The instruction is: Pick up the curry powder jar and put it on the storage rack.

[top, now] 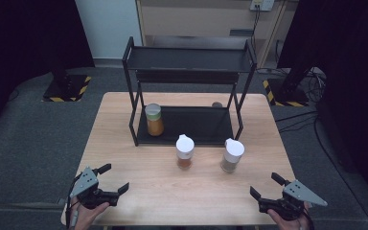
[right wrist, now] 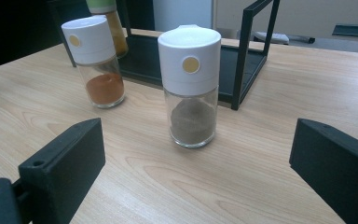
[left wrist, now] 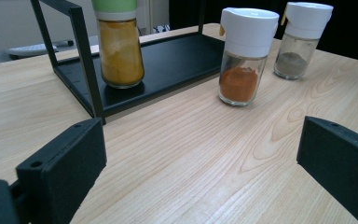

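While both grippers hover wide open and empty over the near edge of the table (top: 124, 120), the left gripper (top: 115, 178) at the near left and the right gripper (top: 263, 186) at the near right, the main risk is a knock. The two white-capped jars stand free on the wood, tall and top-heavy, so a jaw closing off-centre could well tip one. The jar of grey powder (top: 232, 155) stands nearest the right gripper; just to its left stands the jar of red-orange powder (top: 185, 151). Beyond them, a green-lidded jar of yellow powder (top: 154, 120) sits on the bottom shelf of the black rack (top: 190, 62), at its left end.
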Available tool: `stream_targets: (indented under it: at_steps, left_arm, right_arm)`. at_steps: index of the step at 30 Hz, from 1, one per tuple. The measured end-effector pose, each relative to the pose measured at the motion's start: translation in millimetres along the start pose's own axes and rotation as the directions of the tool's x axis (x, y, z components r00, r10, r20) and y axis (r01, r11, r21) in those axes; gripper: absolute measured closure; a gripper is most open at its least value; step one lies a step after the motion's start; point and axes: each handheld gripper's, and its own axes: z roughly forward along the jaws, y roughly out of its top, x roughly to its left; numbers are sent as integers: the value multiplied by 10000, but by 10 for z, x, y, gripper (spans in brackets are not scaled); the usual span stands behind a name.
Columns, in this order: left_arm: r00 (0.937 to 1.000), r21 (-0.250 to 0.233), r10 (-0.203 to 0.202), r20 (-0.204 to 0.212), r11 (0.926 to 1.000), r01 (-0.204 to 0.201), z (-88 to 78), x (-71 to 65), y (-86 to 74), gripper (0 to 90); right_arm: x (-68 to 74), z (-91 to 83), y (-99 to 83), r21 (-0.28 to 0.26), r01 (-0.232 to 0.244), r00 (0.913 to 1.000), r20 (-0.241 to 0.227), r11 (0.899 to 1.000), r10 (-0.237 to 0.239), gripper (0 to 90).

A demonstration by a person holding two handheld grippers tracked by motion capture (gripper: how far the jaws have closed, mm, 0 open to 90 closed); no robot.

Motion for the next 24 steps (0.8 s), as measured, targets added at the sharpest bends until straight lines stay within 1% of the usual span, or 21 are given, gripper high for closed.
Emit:
stream_targets:
  at_steps: [5, 9, 14, 20, 24]
  left_arm:
    - [9999, -5, 109, -52, 9999, -109, -4, -3, -9, 1]
    - [10000, -154, -15, -97, 9999, 14, -16, 9, -34, 1]
    - [10000, -62, 32, -65, 10000, -33, -23, 20, -31, 0]
    - [9999, 14, -103, -18, 9999, 103, -26, 34, -31, 0]
    - [9999, 11, -104, 50, 9999, 104, -25, 42, -33, 0]
  right_arm:
    - [-5, -2, -8, -52, -22, 10000, -25, 10000, 21, 31]
    - [2, -1, -12, -77, 6, 10000, 10, 10000, -6, 25]
    - [14, 11, -9, -47, 55, 10000, 35, 10000, -55, 21]
    - [0, 14, -11, -42, 36, 10000, -20, 10000, -36, 22]
    - [0, 12, -11, -58, 27, 10000, -25, 10000, -27, 23]
